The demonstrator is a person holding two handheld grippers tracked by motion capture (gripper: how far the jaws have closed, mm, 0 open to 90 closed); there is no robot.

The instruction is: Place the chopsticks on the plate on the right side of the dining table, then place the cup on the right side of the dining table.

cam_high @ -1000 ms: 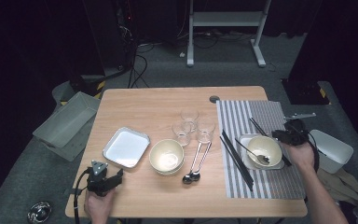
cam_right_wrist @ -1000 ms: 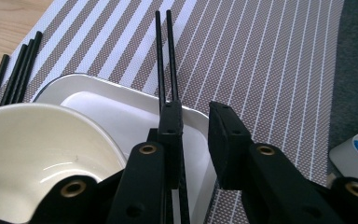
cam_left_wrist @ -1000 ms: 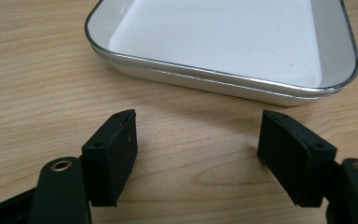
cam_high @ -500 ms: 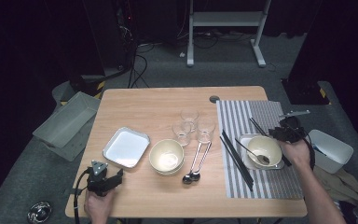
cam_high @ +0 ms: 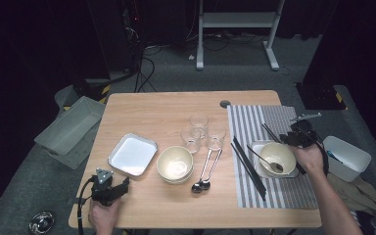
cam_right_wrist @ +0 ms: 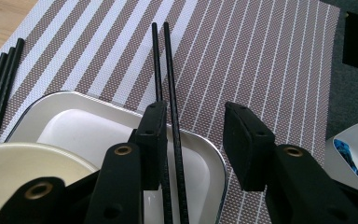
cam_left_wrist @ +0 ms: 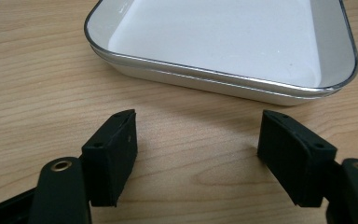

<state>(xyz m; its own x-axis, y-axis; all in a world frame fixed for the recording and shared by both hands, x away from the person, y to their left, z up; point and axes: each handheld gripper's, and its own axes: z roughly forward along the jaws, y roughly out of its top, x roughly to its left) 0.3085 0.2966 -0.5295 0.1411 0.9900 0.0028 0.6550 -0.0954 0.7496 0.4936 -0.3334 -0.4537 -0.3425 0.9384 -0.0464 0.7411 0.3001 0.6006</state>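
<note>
Since the earlier frame, the right tool (cam_right_wrist: 193, 135) had just been opening its jaws over the pair of thin black chopsticks (cam_right_wrist: 165, 79), which lay between them ungripped across the metal tray (cam_right_wrist: 205, 158) on the striped mat (cam_high: 247, 125) at the tabletop's right edge, probably freshly set down. That closeness showed best in the right gripper view. The left tool (cam_left_wrist: 198, 149) stood open, empty, near the front-left corner.

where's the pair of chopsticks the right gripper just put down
In the right gripper view the chopsticks lie between the opened jaws of the right hand-held gripper, across the tray's right rim and onto the striped mat.
</note>
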